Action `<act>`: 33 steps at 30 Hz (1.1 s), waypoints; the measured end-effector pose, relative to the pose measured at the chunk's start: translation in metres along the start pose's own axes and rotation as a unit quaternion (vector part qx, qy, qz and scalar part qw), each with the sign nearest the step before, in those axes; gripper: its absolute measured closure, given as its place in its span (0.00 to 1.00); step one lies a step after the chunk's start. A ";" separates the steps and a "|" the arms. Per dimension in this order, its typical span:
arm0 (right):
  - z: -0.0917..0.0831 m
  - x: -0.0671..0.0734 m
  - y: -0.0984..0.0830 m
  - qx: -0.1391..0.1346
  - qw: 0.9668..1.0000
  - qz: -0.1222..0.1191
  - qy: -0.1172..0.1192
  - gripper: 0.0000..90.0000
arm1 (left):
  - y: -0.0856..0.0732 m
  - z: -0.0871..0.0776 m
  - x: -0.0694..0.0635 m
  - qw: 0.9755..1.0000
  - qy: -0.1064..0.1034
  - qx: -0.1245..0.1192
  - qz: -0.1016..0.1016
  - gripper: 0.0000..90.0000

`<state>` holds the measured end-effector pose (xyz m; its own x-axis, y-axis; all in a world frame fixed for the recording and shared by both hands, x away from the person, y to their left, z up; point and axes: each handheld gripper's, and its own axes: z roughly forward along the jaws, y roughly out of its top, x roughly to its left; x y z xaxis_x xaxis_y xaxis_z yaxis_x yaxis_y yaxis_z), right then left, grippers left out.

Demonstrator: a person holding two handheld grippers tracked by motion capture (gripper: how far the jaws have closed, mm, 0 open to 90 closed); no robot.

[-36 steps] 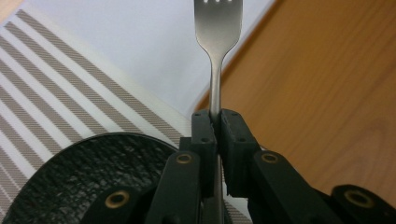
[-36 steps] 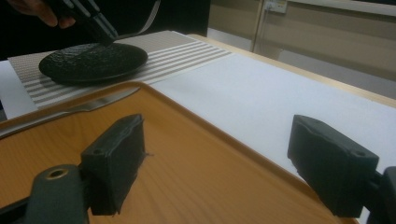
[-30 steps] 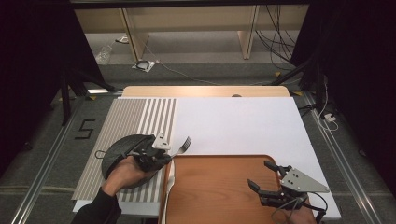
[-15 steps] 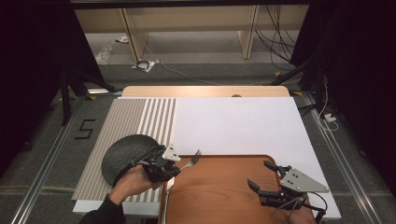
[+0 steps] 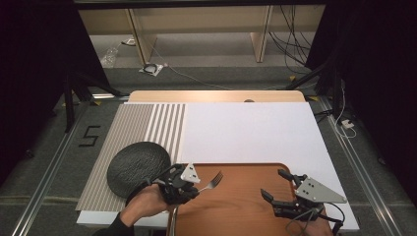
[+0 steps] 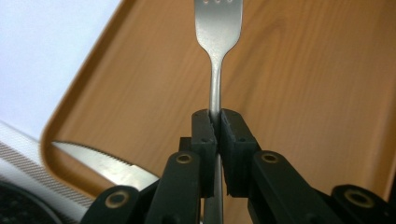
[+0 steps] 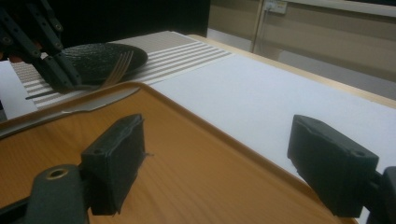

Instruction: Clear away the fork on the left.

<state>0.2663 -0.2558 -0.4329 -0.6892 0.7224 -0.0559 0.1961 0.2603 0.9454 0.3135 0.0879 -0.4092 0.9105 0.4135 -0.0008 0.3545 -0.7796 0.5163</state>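
**Fork carried over the tray's left edge**

The left gripper [image 6: 215, 126] has its jaws clamped on the handle of a fork [image 6: 217, 28], whose tines point out over the wooden tray [image 5: 236, 206]. A second ago the fork hung beside the black plate [image 5: 135, 164]; it now sits over the tray's left edge, above a knife [image 6: 100, 163]. The right gripper [image 5: 280, 189] rests at the tray's right side, jaws spread wide and empty, unmoved.

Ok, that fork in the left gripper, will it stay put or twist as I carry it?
The fork looks like stiff, smooth metal, so probably slippery. The left gripper pinches only its narrow neck, so it may pivot. Its head hangs over the wooden tray.
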 end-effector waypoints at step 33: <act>-0.001 0.001 0.001 0.005 1.000 -0.002 0.000 0.22 | 0.005 0.032 -0.039 0.997 -0.056 0.045 0.011 0.94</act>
<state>0.2650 -0.2561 -0.4320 -0.6901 0.7212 -0.0604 0.2002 0.2704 0.9417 0.2865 0.0527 -0.4342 0.9344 0.3451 -0.0887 0.3478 -0.8292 0.4375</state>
